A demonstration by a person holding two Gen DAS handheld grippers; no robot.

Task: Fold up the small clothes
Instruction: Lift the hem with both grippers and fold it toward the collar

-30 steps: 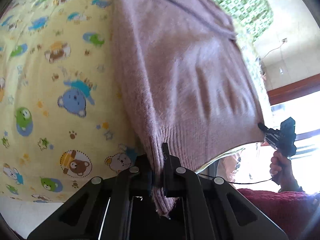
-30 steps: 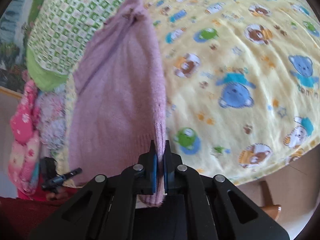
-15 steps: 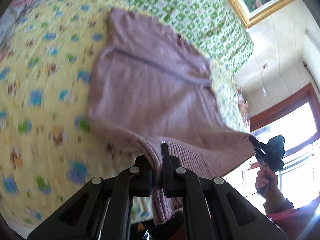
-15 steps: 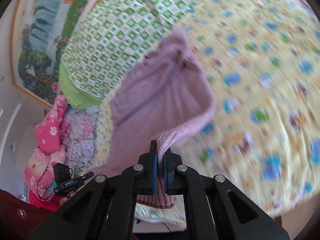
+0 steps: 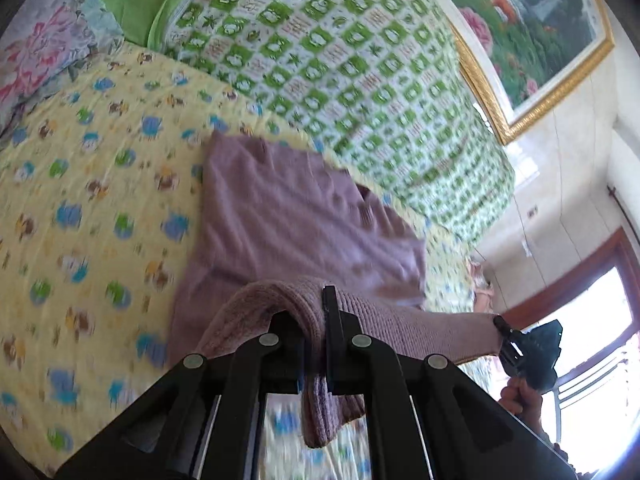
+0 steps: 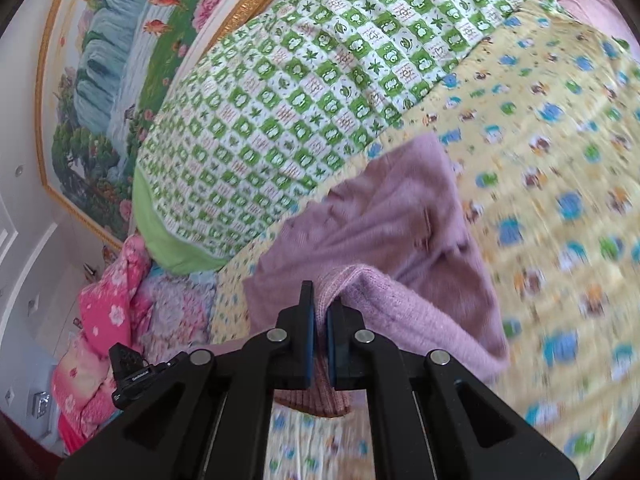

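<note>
Both grippers, left gripper (image 5: 320, 344) and right gripper (image 6: 320, 344), pinch the sweater (image 5: 288, 220) hem above the yellow blanket (image 5: 80, 200); fold's halfway, hem not yet down.

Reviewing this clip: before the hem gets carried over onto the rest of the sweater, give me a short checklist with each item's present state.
1. Left gripper shut on the sweater hem: ok.
2. Right gripper shut on the hem's other corner: ok.
3. Hem lifted off the yellow blanket between the two grippers: ok.
4. Far part of the sweater lying flat on the blanket: not ok, creases show near the middle in the right wrist view.
5. Green checked quilt apart from the sweater's far edge: cannot tell, they look very close.
6. Sleeves tucked in: cannot tell.
</note>
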